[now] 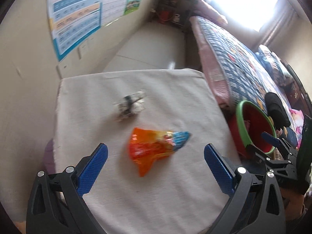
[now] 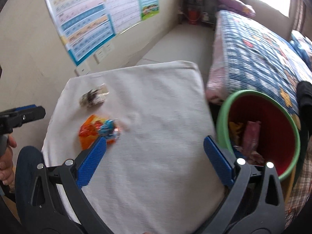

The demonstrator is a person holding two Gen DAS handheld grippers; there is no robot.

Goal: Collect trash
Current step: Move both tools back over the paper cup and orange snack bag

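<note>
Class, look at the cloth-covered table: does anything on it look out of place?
Yes. Two pieces of litter lie on the white cloth: an orange snack wrapper and a crumpled clear wrapper, both outside the red bin.

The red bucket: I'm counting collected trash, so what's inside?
Inside the red bucket lie a pink wrapper and a yellow wrapper; the right gripper hides its bottom.

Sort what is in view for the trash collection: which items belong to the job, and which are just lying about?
Belongs to the job:
- orange snack wrapper on the white cloth
- crumpled clear wrapper beyond it
- red bin with green rim, wrappers already inside
- left gripper and right gripper, both open

Just lying about:
- patterned quilt on the bed
- wall posters
- dark shelf in the corner
</note>
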